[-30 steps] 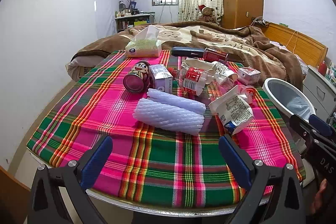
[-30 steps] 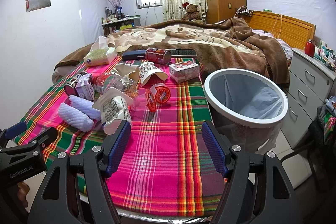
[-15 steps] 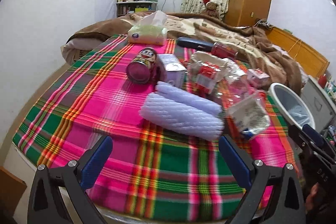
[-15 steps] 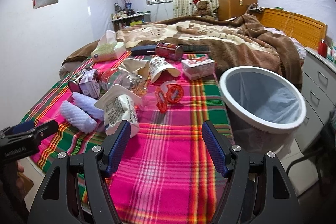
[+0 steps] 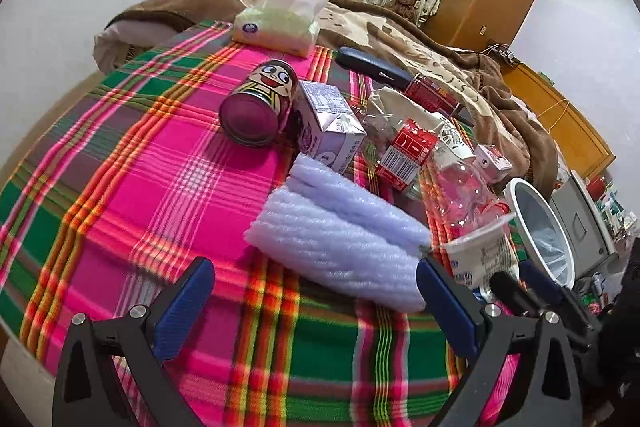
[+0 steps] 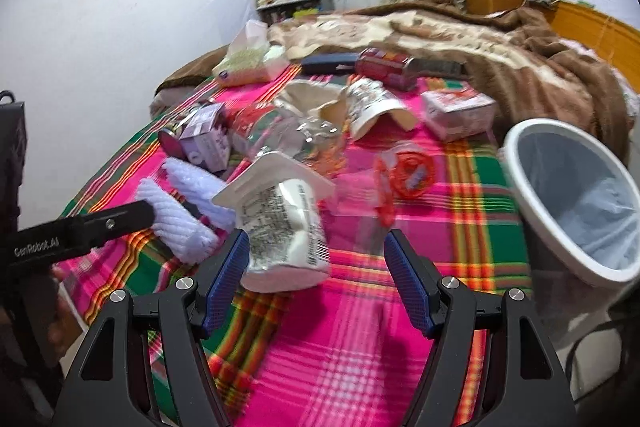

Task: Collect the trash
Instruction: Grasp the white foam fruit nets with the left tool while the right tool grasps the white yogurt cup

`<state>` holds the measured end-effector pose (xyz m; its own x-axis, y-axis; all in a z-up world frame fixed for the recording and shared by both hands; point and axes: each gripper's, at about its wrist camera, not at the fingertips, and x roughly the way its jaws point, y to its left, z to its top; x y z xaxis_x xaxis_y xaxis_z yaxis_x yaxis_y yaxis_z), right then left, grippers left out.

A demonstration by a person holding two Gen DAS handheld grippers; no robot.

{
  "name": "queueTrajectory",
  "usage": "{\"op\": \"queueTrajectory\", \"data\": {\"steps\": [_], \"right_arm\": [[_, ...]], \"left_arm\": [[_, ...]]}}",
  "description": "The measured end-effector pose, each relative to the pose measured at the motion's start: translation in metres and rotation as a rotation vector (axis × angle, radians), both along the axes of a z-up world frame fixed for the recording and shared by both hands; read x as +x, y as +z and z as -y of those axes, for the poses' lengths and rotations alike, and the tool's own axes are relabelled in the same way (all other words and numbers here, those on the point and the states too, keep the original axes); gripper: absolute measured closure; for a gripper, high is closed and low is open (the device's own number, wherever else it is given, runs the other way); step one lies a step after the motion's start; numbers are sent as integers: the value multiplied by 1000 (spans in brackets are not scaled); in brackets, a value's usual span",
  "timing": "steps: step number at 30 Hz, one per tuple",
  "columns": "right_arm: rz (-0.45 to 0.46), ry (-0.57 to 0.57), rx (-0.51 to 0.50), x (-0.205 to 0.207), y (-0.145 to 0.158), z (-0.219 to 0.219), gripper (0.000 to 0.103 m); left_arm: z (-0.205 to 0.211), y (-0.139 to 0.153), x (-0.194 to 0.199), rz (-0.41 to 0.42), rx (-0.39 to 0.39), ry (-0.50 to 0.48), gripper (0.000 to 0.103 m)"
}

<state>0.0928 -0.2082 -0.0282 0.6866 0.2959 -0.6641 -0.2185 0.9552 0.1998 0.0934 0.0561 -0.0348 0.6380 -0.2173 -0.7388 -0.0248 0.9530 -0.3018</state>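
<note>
Trash scattered over plaid tablecloth (image 5: 132,187), pink, green and orange; items lie mostly toward the far and right part of the cloth. Foam netting (image 5: 340,239), white, ribbed, two rolls side by side, nearest the left gripper (image 5: 312,303); cartoon-face can (image 5: 260,107) on its side, touching a purple-and-white carton (image 5: 328,123); clear plastic bottle with red label (image 5: 408,151) behind the netting; white printed pouch (image 6: 284,227), crumpled, mouth flared, just beyond the right gripper (image 6: 316,275); orange-printed clear wrapper (image 6: 408,175) to its right; small pink-and-white box (image 6: 456,111) and red can (image 6: 384,67) farther back. Tissue pack (image 5: 276,27) at the far edge. White bin (image 6: 572,195), lined with a pale bag, beside the table's right edge. Left gripper: fingers spread wide, holding nothing; right gripper: fingers spread, the pouch just ahead of the gap, not pinched. Left wrist view alone shows the can's face and the carton's print clearly; right wrist view alone shows the bin's interior, the wrapper, and the left gripper's side entering at left above the netting.
</note>
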Motion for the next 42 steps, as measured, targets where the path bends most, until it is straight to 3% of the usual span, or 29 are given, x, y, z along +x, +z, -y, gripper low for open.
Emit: {"op": "queueTrajectory", "data": {"steps": [7, 14, 20, 26, 28, 31, 33, 38, 42], "right_arm": [[-49, 80, 46, 3, -8, -5, 55], [-42, 92, 73, -1, -8, 0, 56], [-21, 59, 29, -6, -5, 9, 56], [-10, 57, 20, -9, -3, 14, 56], [-10, 54, 36, -9, -2, 17, 56], [-11, 46, 45, -7, -3, 19, 56], [-9, 41, 45, -7, -2, 20, 56], [-1, 25, 47, -7, -1, 24, 56], [5, 16, 44, -7, -1, 25, 56]], "left_arm": [[2, -6, 15, -37, -8, 4, 4], [9, -11, 21, -74, -21, 12, 9], [24, -14, 20, -85, -28, 2, 10], [32, -11, 15, -92, 43, -17, 15], [28, -6, 14, -83, 68, 3, 22], [22, -8, 19, -87, 13, 0, 29], [19, -15, 23, -119, -67, 3, 31], [23, -14, 26, -107, -81, 36, 32], [27, -16, 27, -86, -107, 32, 48]]}}
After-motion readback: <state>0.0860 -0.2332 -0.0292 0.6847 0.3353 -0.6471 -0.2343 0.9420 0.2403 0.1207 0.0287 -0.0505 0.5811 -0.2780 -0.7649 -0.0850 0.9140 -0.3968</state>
